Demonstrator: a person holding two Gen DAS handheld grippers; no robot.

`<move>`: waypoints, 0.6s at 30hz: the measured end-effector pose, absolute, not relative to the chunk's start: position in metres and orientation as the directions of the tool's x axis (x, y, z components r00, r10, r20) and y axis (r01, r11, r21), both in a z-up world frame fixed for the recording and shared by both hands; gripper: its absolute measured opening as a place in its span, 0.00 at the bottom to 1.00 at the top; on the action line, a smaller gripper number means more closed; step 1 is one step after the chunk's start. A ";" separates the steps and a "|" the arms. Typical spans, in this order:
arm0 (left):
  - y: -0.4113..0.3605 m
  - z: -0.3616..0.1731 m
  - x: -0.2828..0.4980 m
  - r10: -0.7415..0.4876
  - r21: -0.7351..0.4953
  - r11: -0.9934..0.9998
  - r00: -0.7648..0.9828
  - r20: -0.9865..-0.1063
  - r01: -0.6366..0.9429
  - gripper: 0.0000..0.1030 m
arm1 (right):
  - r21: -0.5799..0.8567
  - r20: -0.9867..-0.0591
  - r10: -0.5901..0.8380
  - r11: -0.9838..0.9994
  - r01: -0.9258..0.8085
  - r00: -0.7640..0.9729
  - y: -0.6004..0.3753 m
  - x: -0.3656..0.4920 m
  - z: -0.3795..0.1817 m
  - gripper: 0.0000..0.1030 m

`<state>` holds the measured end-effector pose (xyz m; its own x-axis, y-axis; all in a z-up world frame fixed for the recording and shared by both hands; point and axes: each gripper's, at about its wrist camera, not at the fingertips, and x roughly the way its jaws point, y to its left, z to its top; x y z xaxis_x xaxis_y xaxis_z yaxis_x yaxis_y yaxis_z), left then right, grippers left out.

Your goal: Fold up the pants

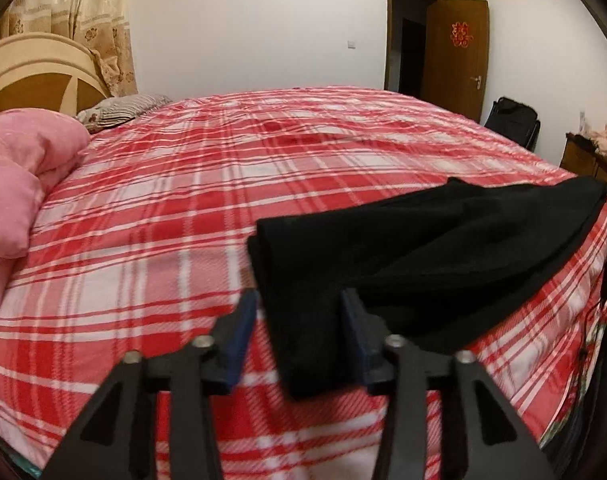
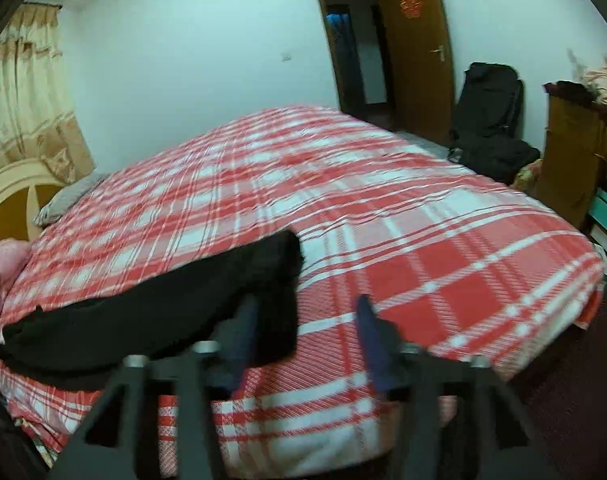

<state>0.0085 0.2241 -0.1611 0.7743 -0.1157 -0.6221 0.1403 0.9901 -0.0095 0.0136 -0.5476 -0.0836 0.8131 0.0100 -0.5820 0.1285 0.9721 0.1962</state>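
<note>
Red and white checked sheets [image 1: 183, 208] are spread over the bed. Black pants [image 1: 423, 248] are laid flat near its front edge. Both the left tool [image 1: 299, 300] and the right tool [image 2: 305, 304] are held open, and nothing is gripped. One pant end is seen between the left tool's fingers.

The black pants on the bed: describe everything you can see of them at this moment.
The black pants are plain, dark, soft-looking cloth, already folded into a long layered band with doubled edges at one end. They lie flat on the red plaid bedspread near its front edge. The left gripper stands open with one end of the pants between its fingers, unpinched. The right gripper is open too; the other end lies by its left finger. No labels or pockets are discernible.
</note>
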 end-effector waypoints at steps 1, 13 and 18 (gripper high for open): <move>0.227 -0.161 0.006 -0.109 -0.003 0.991 0.774 -0.624 0.137 0.57 | 0.192 -0.575 -0.004 0.971 0.139 0.818 -0.548 0.010 -0.079 0.54; 0.262 -0.150 -0.012 0.011 -0.016 1.000 0.811 -0.584 -0.025 0.56 | -0.004 -0.610 0.173 0.975 -0.221 0.774 -0.368 0.028 -0.034 0.54; 0.241 -0.141 0.003 -0.038 -0.061 0.998 0.822 -0.568 0.005 0.56 | -0.101 -0.710 0.313 0.842 -0.530 0.631 -0.215 0.042 -0.072 0.54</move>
